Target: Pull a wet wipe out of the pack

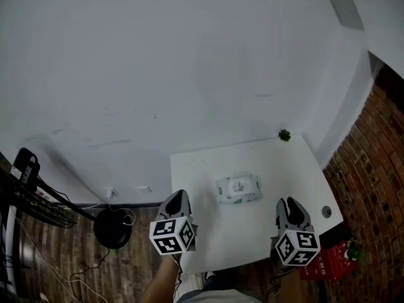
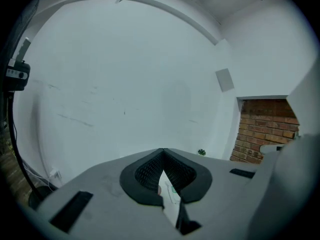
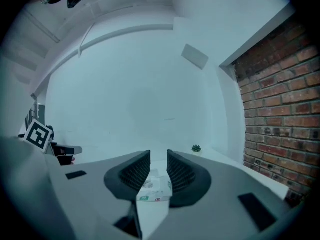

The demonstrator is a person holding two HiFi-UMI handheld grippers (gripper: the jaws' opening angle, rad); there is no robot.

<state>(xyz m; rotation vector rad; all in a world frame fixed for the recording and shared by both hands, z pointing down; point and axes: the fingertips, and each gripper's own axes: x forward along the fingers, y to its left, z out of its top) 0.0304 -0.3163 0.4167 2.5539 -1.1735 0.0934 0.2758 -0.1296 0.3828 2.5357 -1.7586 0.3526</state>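
The wet wipe pack (image 1: 238,189), white with green print, lies flat in the middle of the small white table (image 1: 278,163). My left gripper (image 1: 179,196) hovers over the table's front left part, to the left of the pack; in the left gripper view its jaws (image 2: 162,151) meet at the tips, with nothing between them and a sliver of the pack (image 2: 171,198) showing beyond. My right gripper (image 1: 291,202) hovers near the front right part, to the right of the pack. In the right gripper view its jaws (image 3: 158,157) stand slightly apart, and the pack (image 3: 156,188) lies ahead, untouched.
A tiny green plant (image 1: 285,135) stands at the table's back right corner. A round cable hole (image 1: 326,211) sits near the right edge. A fan base (image 1: 113,227) and cables lie on the floor at left; a red box (image 1: 331,261) sits at right by the brick wall (image 1: 372,156).
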